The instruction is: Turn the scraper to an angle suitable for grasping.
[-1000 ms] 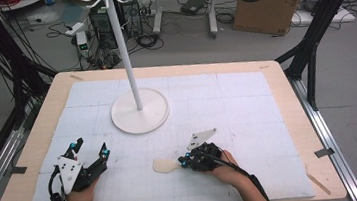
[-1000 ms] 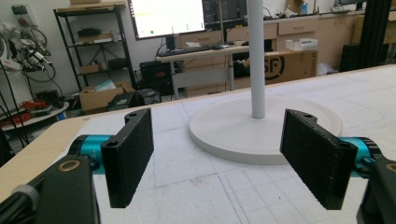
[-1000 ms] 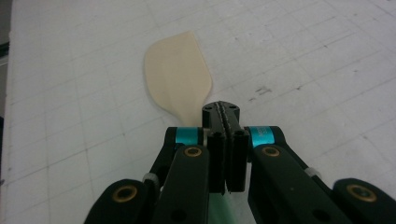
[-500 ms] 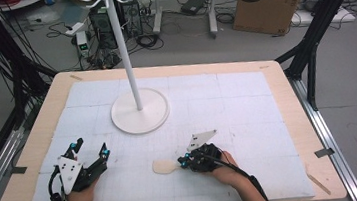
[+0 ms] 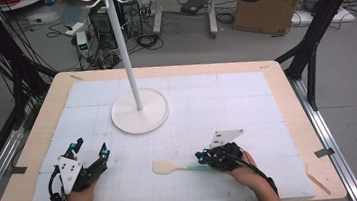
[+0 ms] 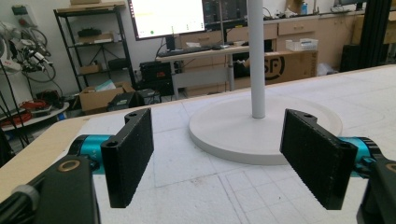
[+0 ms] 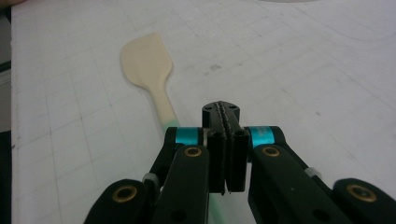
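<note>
While my right gripper [image 7: 224, 140] sits near the table's front edge with its jaws pressed fully together, the spatula [image 5: 166, 167] lies flat just beside them, not gripped, handle running under the gripper. My left gripper [image 5: 90, 149] rests wide open, empty. Farther back stands the white rack [image 5: 140, 115] on its round base.

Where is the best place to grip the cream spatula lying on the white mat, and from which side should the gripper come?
Probably the thin green handle of the spatula, taken from above with jaws across it: it lies flat and is narrower than the blade. The right gripper is nearest, shut.
</note>
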